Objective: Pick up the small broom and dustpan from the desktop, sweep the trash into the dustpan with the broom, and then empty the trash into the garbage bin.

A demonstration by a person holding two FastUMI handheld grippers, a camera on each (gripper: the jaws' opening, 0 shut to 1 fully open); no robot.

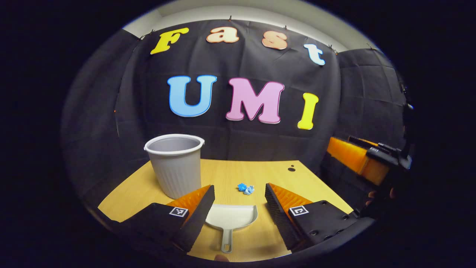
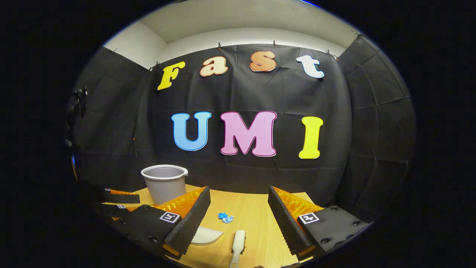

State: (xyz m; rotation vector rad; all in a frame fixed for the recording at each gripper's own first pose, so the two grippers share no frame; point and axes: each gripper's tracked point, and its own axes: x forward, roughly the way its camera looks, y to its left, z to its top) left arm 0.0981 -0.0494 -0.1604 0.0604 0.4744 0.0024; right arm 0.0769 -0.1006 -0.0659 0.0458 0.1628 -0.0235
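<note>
The small white plastic dustpan [image 1: 231, 217] lay flat on the pale wood counter [image 1: 260, 175], right between my left tongs [image 1: 240, 203] and a little below their tips, its handle pointing back toward me and its open mouth facing away. Just beyond that mouth, slightly to the right of the gap between the tongs, sat the trash: a small crumpled scrap of blue paper [image 1: 245, 188]. In the right gripper view, the small white hand broom [image 2: 237, 247] lay on the counter between my right tongs [image 2: 238, 214], close to the near edge, with the dustpan partly hidden behind the left finger. The grey ribbed plastic garbage bin [image 1: 175, 165] stood upright beyond the left finger of the left tongs, well clear of the scrap.

Both pairs of tongs stood wide apart and held nothing; I could see bare counter between the fingers of each. From the left gripper view I also made out the right tongs off to the right, held up above the counter's edge.

I judged this to be the very first step: neither tool was picked up yet. The next move, as I read it, called for lowering the left tongs over the dustpan's handle and the right over the broom's handle, then closing on each.
</note>
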